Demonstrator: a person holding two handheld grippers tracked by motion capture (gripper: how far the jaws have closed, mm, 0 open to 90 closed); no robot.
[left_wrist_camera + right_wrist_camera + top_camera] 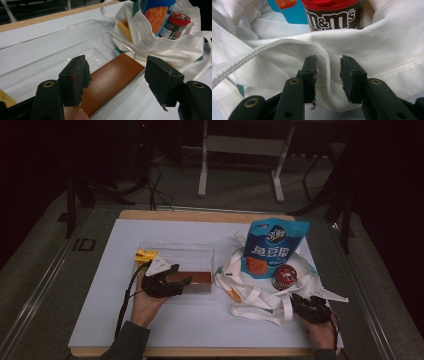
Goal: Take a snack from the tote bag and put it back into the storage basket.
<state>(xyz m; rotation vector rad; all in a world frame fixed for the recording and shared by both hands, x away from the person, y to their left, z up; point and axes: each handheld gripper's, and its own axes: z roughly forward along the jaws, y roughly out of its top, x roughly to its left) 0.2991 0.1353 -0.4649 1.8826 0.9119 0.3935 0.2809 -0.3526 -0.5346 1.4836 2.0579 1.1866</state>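
Currently your left gripper (117,80) jaws apart over brown block (110,82) lying in clear tray (50,50), near-left; right gripper (328,75) jaws apart astride tote bag (387,50) hem fold, likely steadying bag for unpacking.

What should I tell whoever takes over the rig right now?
Left gripper: jaws open at the near end of the clear bin, astride the brown block lying in it; pads not pressing it.
Right gripper: jaws open, a fold of the white tote bag between them, not clamped.
The bag lies right of the bin and holds the blue snack pouch, the M&M's jar and something orange.
Done, it seems: block is in the bin.
Probably left: pouch, jar and the orange item.
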